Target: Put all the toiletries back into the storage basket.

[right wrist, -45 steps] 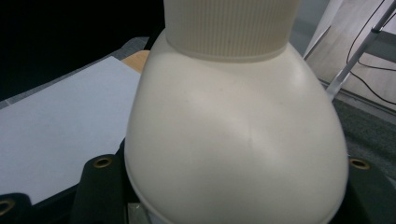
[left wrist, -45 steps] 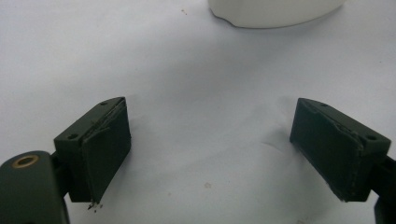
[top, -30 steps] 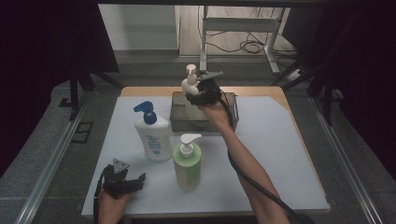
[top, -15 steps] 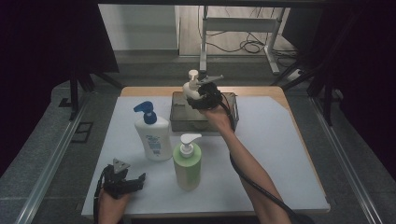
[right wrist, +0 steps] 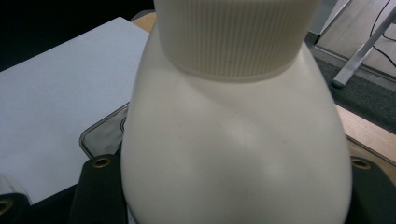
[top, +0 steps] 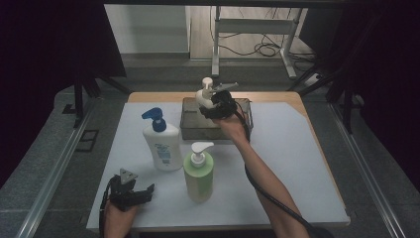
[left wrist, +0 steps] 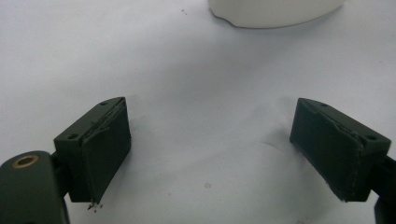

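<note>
The right gripper (top: 214, 101) is clamped on the shoulder of a cream pump bottle (top: 204, 94) and holds it above the far part of a dark tray (top: 194, 130) that sits at the far middle of the white table (top: 297, 163). In the right gripper view the cream bottle's swollen body (right wrist: 233, 140) sits tight between the two jaws, its ribbed collar straight ahead, so the bottle stands roughly upright and its long axis runs up from the grip; the tray's rounded rim (right wrist: 100, 126) shows just behind and below it. What the coming move seems to turn on is this vertical relation: the bottle's base hangs over the tray's floor and must go straight down along its own axis to stand inside the walls rather than on the rim. How much gap remains under the base cannot be told. The right hand is plainly the nearer one. The left gripper (top: 132, 191) rests at the near left corner of the table, well apart from the tray, its jaws spread wide with nothing but bare table between them. A blue-capped white bottle (top: 161, 144) and a green bottle (top: 199, 171) stand on the table between the two hands, nearer than the tray.
</note>
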